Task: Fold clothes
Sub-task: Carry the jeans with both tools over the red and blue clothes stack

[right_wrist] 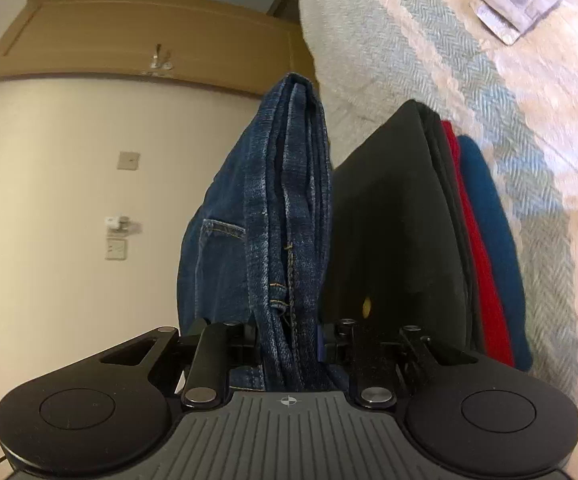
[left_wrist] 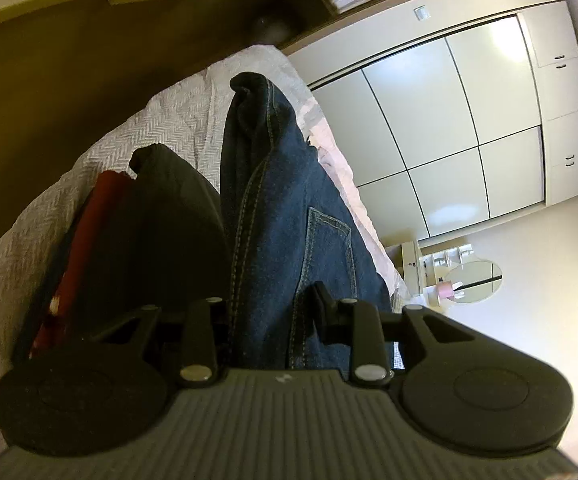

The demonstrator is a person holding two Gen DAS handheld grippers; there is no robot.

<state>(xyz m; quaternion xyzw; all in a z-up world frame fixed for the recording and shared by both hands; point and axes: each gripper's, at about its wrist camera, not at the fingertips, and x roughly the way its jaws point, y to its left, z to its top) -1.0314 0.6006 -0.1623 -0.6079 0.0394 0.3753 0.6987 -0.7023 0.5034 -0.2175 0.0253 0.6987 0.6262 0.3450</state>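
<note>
**Folded jeans clamped at both ends beside a stack on the bed**

Pale herringbone bedspread (right_wrist: 429, 80) runs under everything, with cream walls, a wooden door and a glossy panelled wardrobe (left_wrist: 429, 128) behind. Both tools are clamped on one bundle of folded jeans (right_wrist: 285, 208), which stands edge-on straight ahead of each set of fingers. The left gripper (left_wrist: 271, 312) pinches it near a back pocket; the right gripper (right_wrist: 289, 340) bites a thick wad of layered seams. Just to the side of the jeans lies a stack of folded clothes (right_wrist: 449, 220): a black piece nearest, then red, then teal.

Judging from this, the main risk is slippage. Denim is heavy and stiff, and the many layers between the right jaws could fan apart if the grip eases, undoing the fold. Uneven pull between the two tools could twist the bundle. Lowered carelessly, it might land askew on the stack, whose soft knit-looking layers would shift or topple sideways on the yielding bedspread.

The denim is dark blue with tan topstitching and faded, ridged hems. The black garment looks smooth and matte, its edges square.
</note>
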